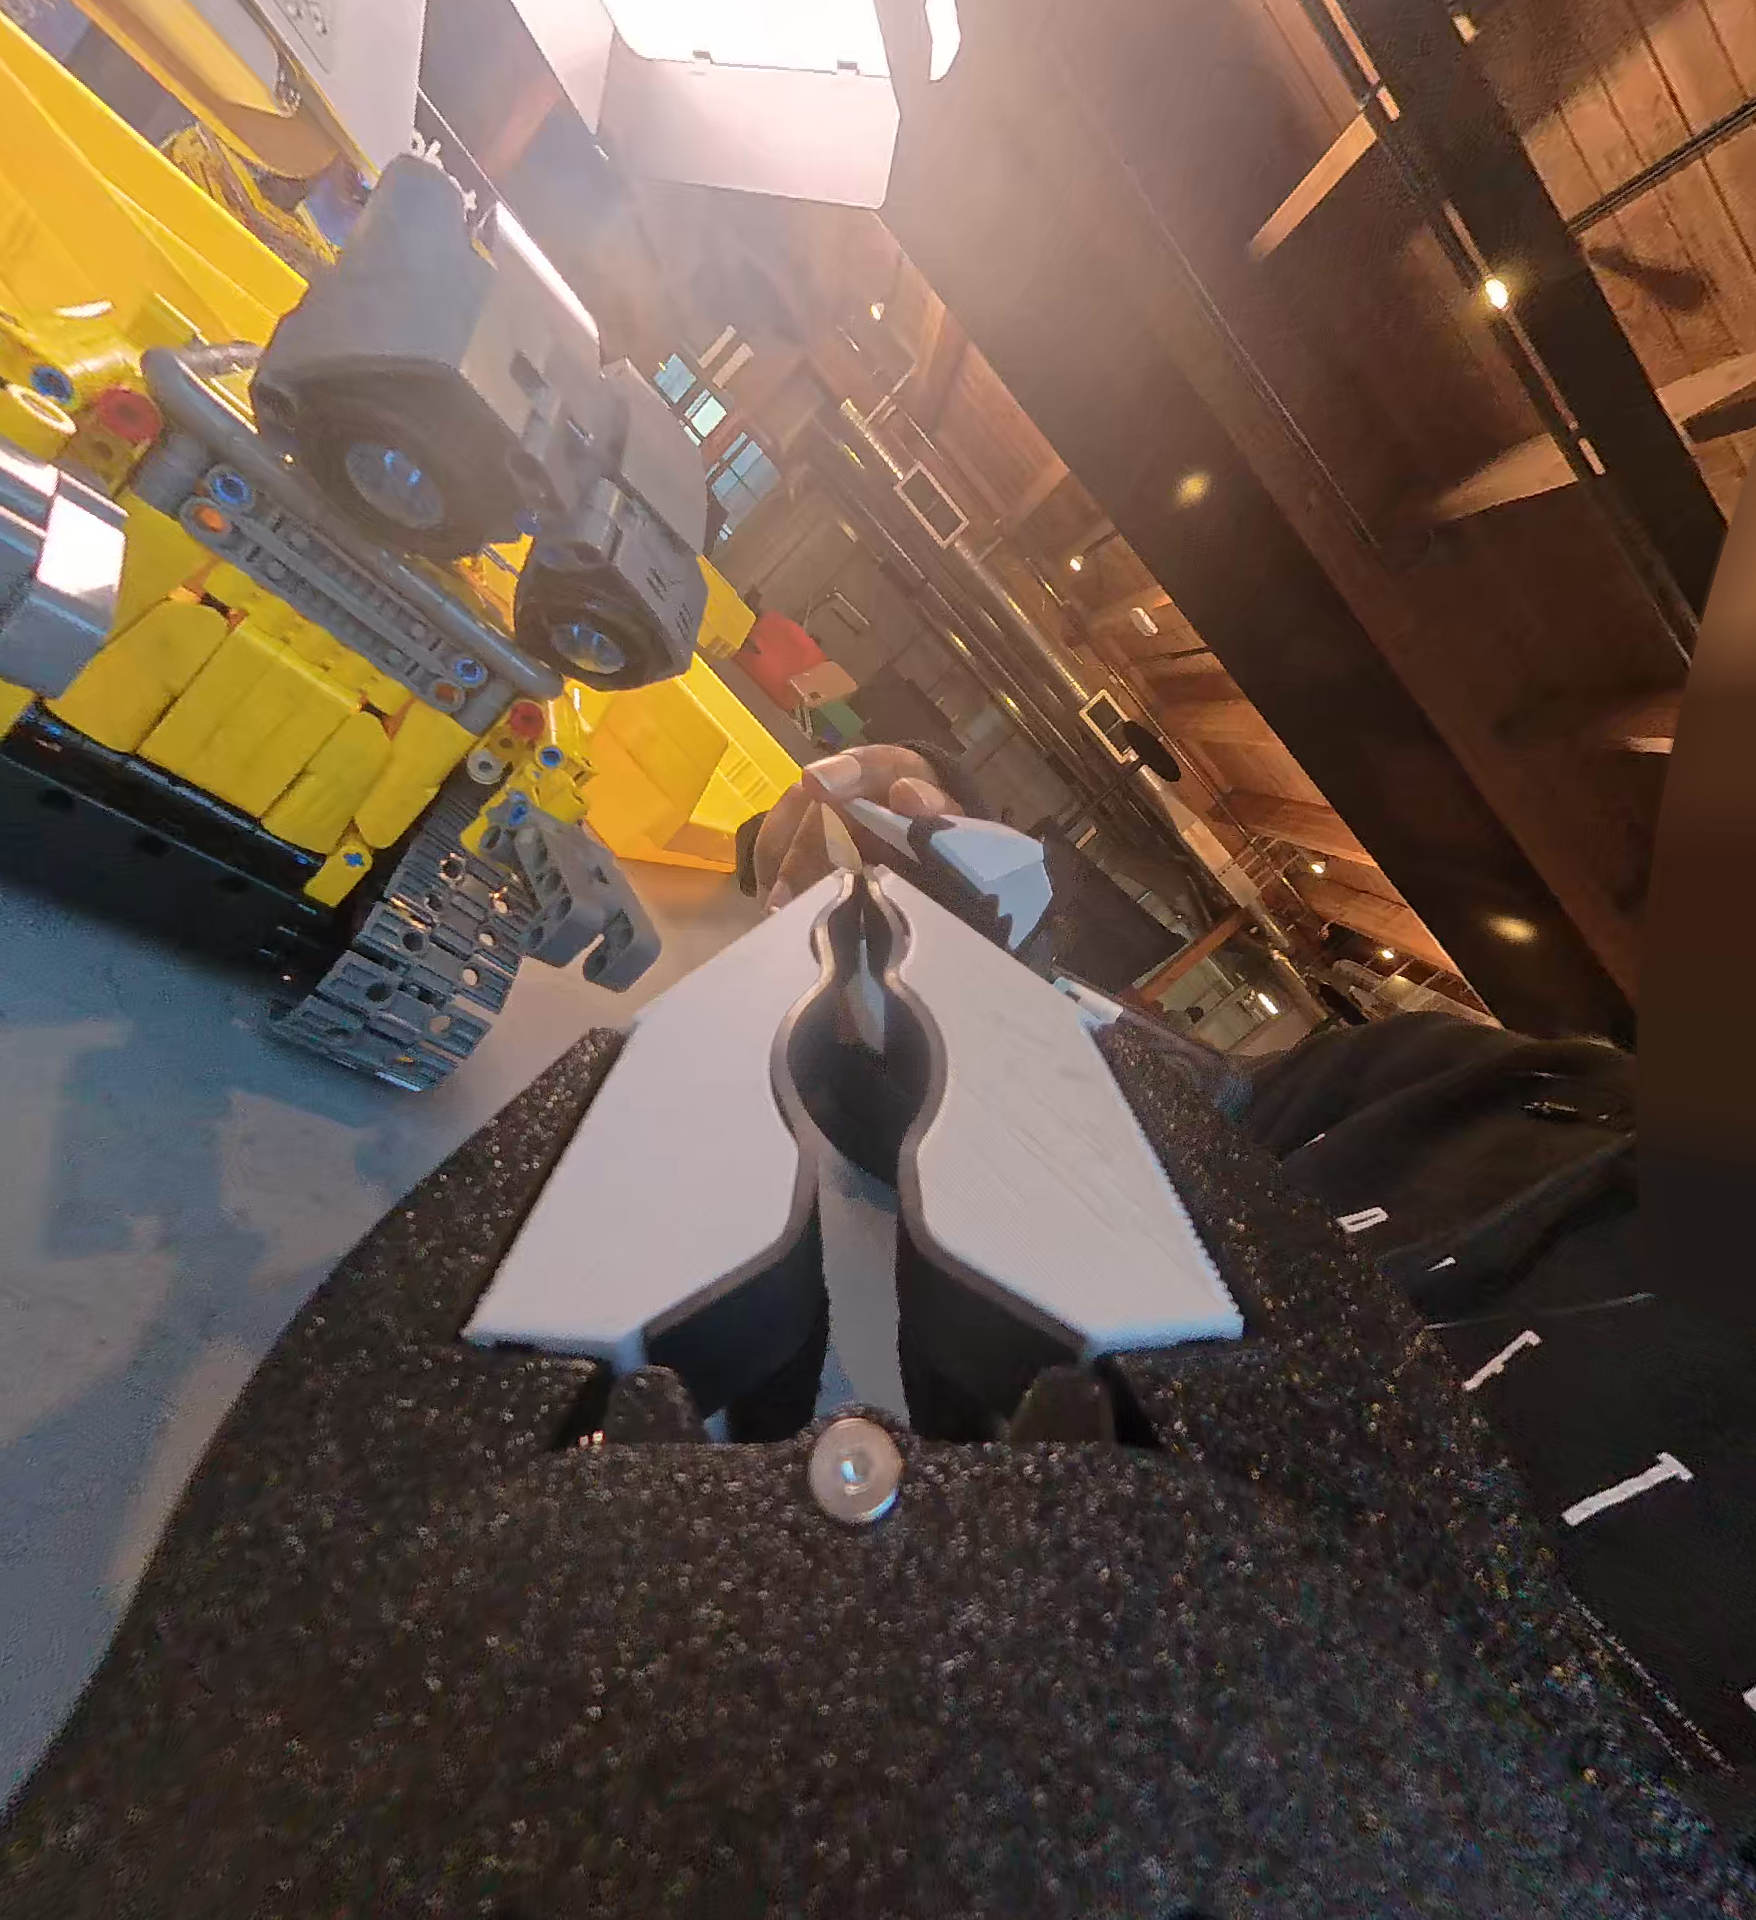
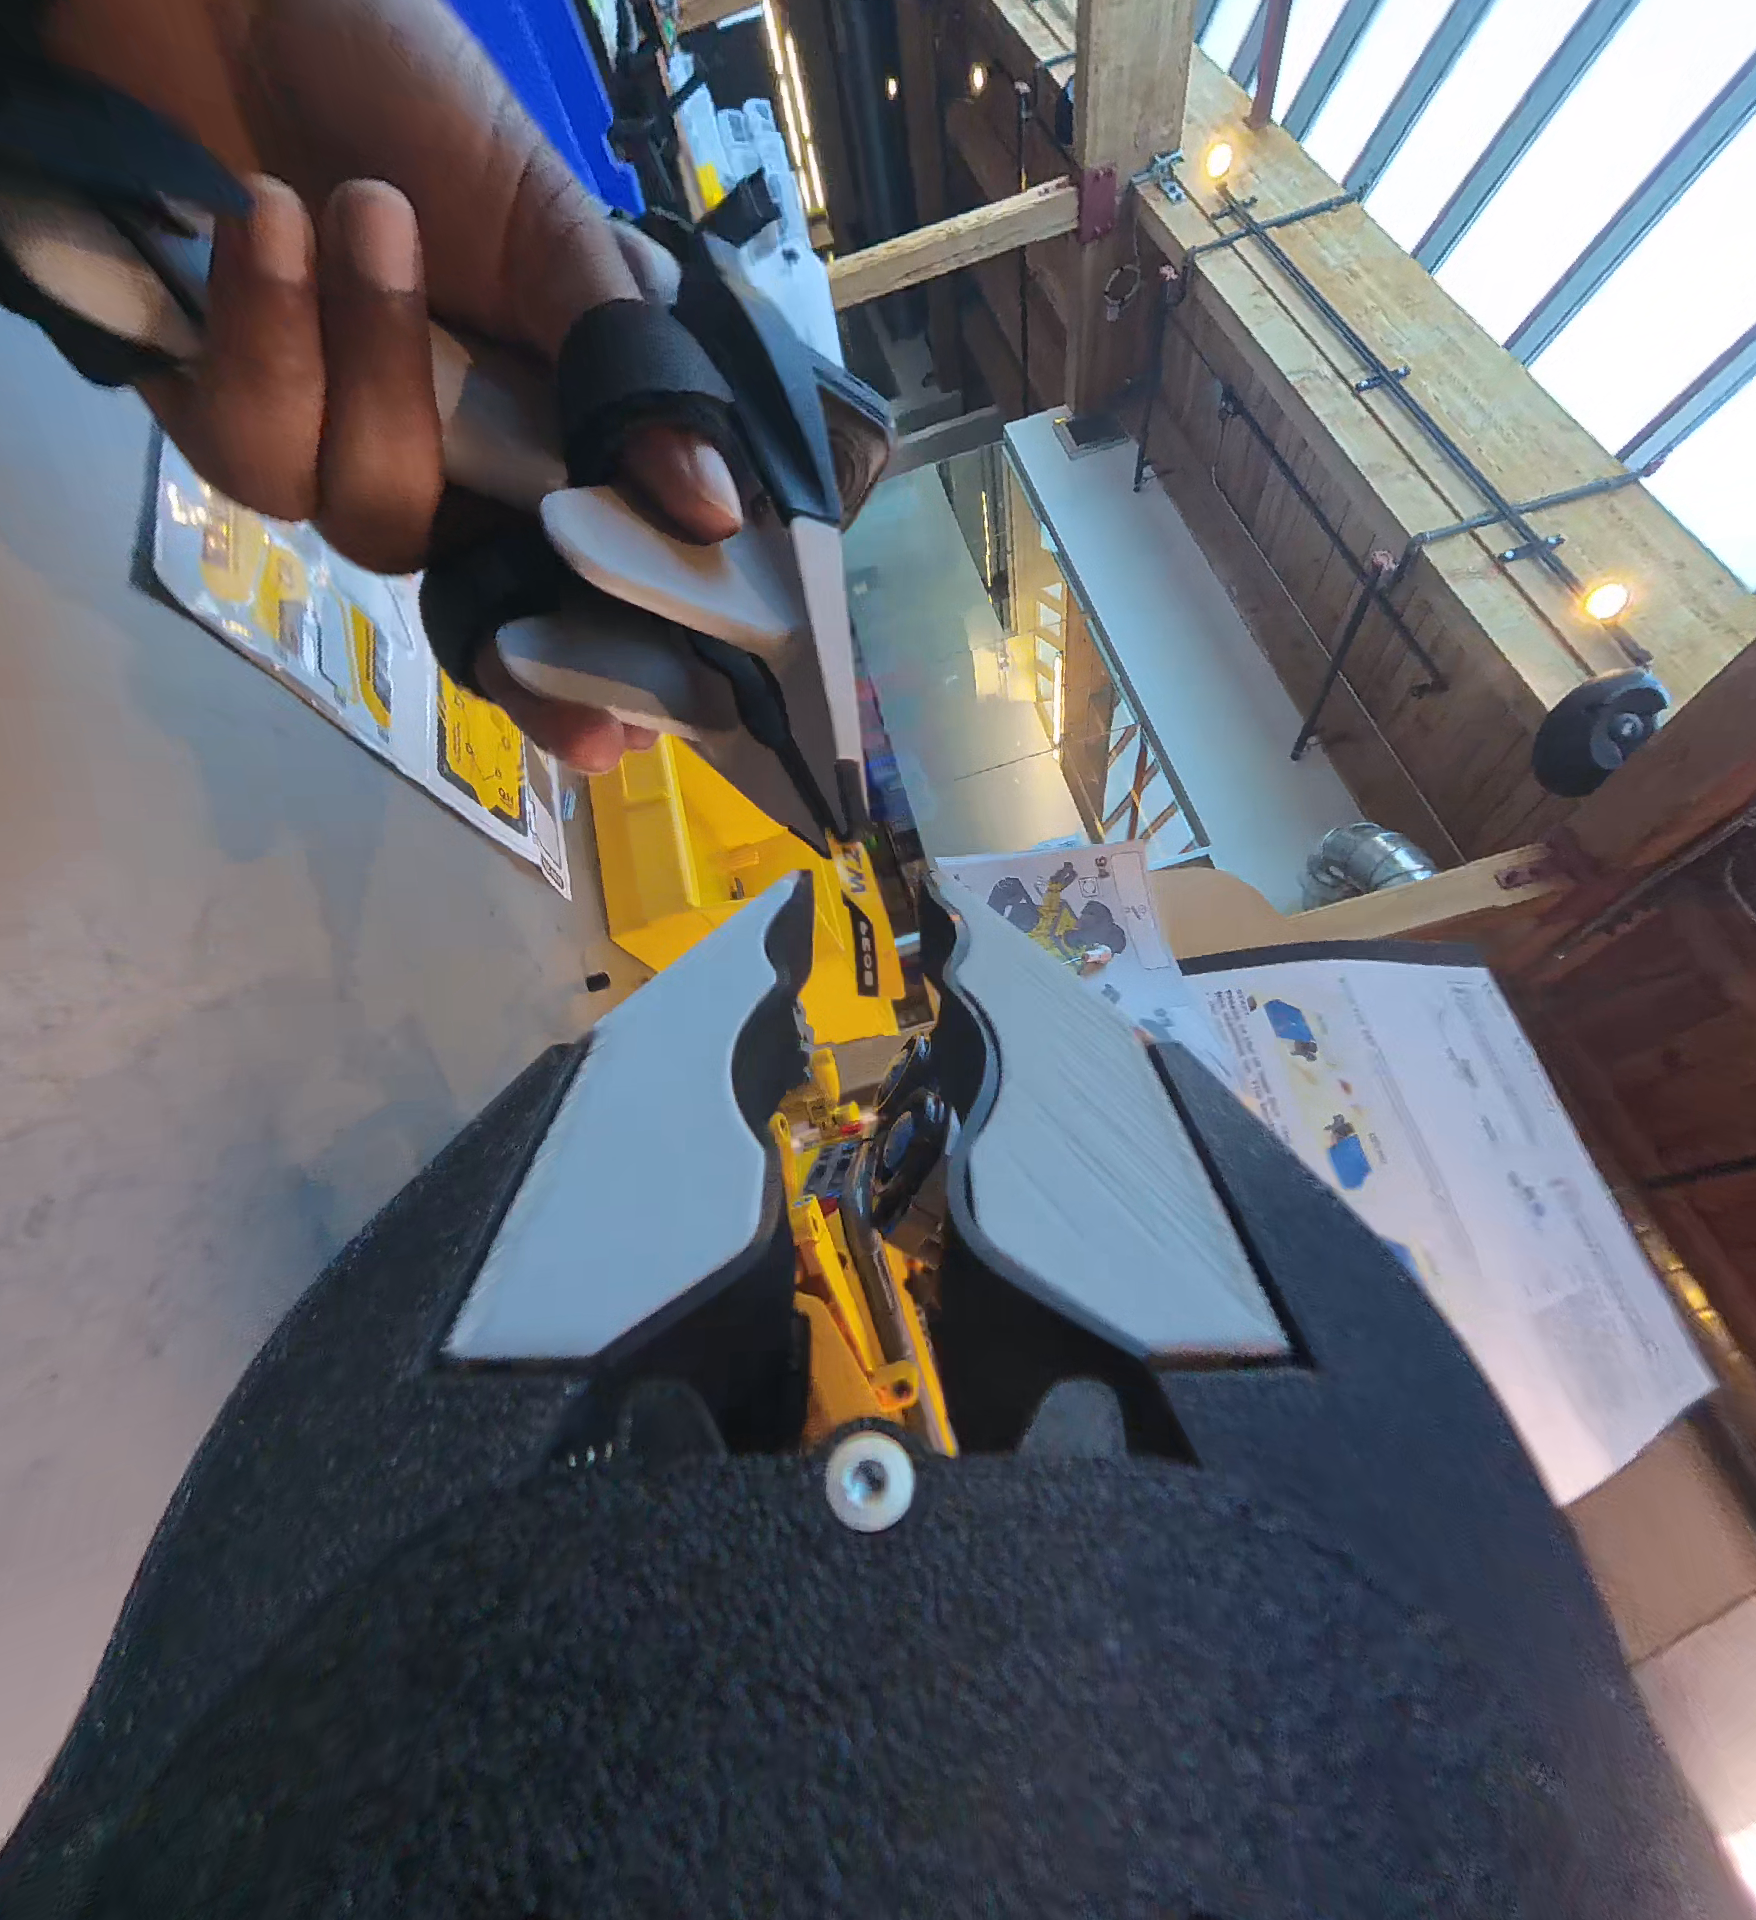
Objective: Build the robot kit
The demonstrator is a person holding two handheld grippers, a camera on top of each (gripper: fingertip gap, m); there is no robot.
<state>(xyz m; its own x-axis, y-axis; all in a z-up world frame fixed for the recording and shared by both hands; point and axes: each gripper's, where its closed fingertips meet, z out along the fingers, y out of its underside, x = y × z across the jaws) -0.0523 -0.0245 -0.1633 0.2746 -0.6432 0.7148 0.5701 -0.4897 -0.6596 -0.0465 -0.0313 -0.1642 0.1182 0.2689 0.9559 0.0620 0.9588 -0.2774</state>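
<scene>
The left tool (image 1: 858,883) is pinched narrow, seemingly empty, near the yellow brick-built tracked vehicle (image 1: 261,665) on the grey surface (image 1: 126,1195), while the right tool (image 2: 863,894), part-spread above it, could knock pieces loose.

**Count of things in view**

One yellow-and-grey brick-built tracked robot model (image 1: 313,644) with two round black eye lenses. Two grey-fingered handheld grippers: left gripper (image 1: 858,894), right gripper (image 2: 869,894). Three printed paper instruction sheets (image 2: 1456,1174) show in the right wrist view. One yellow cardboard box (image 2: 687,842).
</scene>
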